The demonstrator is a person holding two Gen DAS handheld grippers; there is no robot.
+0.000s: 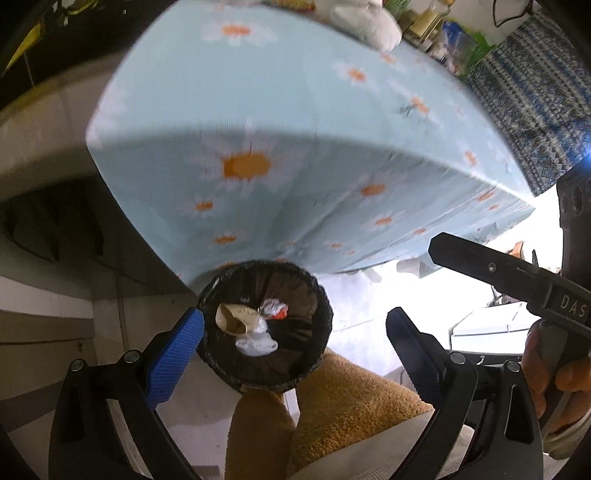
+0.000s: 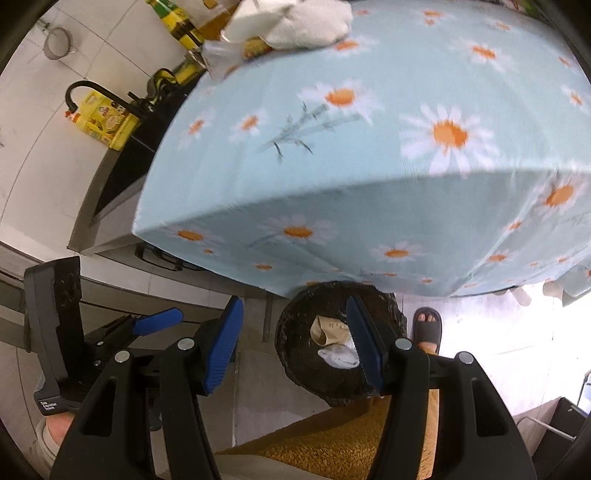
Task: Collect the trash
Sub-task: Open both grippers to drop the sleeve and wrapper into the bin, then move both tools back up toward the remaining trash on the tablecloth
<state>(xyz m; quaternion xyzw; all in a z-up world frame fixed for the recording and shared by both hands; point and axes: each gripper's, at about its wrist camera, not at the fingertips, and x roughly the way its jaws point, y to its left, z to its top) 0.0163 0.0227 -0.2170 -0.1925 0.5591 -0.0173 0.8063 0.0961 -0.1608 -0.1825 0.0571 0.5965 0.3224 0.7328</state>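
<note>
A round black trash bin (image 1: 317, 295) lined with a dark bag stands on the floor under the table edge. Inside lie a crumpled tan paper (image 1: 232, 318), a white tissue (image 1: 256, 341) and a red-and-white wrapper (image 1: 274, 308). My left gripper (image 1: 295, 354) is open and empty above the bin. In the right wrist view the bin (image 2: 291, 332) shows the tan paper (image 2: 327, 329) and tissue (image 2: 339, 355). My right gripper (image 2: 295, 347) is open and empty above the bin's left side. The left gripper (image 2: 157, 321) shows at its left.
The table has a light blue daisy cloth (image 1: 280, 110) (image 2: 369, 147). White cloth (image 2: 303, 22), bottles (image 2: 177, 22) and a yellow container (image 2: 107, 122) sit at the far side. The person's tan-clad legs (image 1: 332, 413) and a sandalled foot (image 2: 427, 328) are beside the bin.
</note>
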